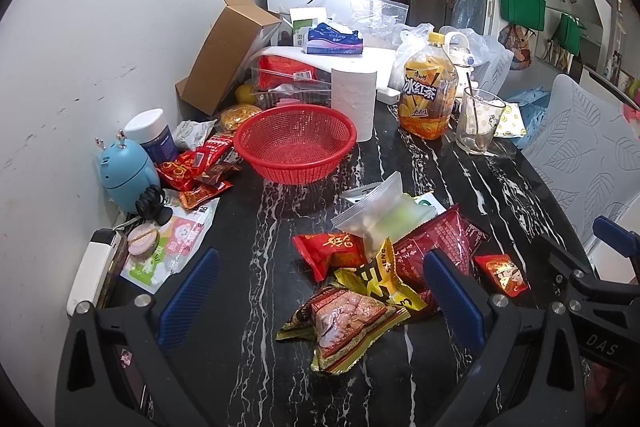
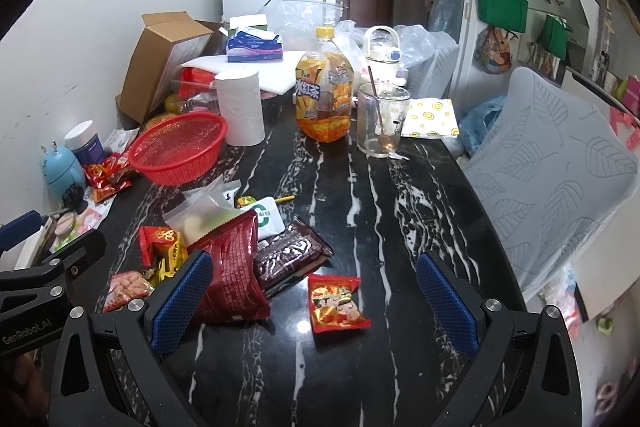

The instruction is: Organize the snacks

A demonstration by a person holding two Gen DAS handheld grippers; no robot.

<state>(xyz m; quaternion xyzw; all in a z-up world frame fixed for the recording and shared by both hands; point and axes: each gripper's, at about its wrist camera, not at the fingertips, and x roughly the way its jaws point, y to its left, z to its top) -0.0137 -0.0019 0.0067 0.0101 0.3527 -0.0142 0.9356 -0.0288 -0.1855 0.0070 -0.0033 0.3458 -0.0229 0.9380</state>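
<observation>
Snack packets lie in a loose heap on the near part of the black marble table (image 2: 400, 227), with the empty red mesh basket (image 1: 295, 143) standing apart from them, farther back toward the wall and just beside an upright paper towel roll (image 1: 354, 103). In the left wrist view the heap reads from front to back: a gold-edged packet of pinkish sausage pieces (image 1: 344, 323), a yellow-and-black packet (image 1: 380, 283) partly over it, a red packet with gold lettering (image 1: 330, 251), a large dark red bag (image 1: 436, 247), and a frosted zip pouch (image 1: 380, 215) leaning on top. A small red packet printed with cartoon figures (image 2: 336, 303) lies on its own, just right of the heap, and a dark brown wrapped bar (image 2: 292, 255) sticks out from under the dark red bag. More red packets (image 1: 200, 167) sit by the wall near a blue gadget (image 1: 126, 175) and a white-lidded jar (image 1: 150, 135). The left gripper (image 1: 320, 299) is spread wide and holds nothing, its blue pads flanking the sausage packet from above without touching it. The right gripper (image 2: 314, 307) is likewise wide open and empty, the cartoon packet lying between its pads. Behind stand an iced tea bottle (image 2: 324, 95) and a glass mug with a spoon (image 2: 380, 123).
</observation>
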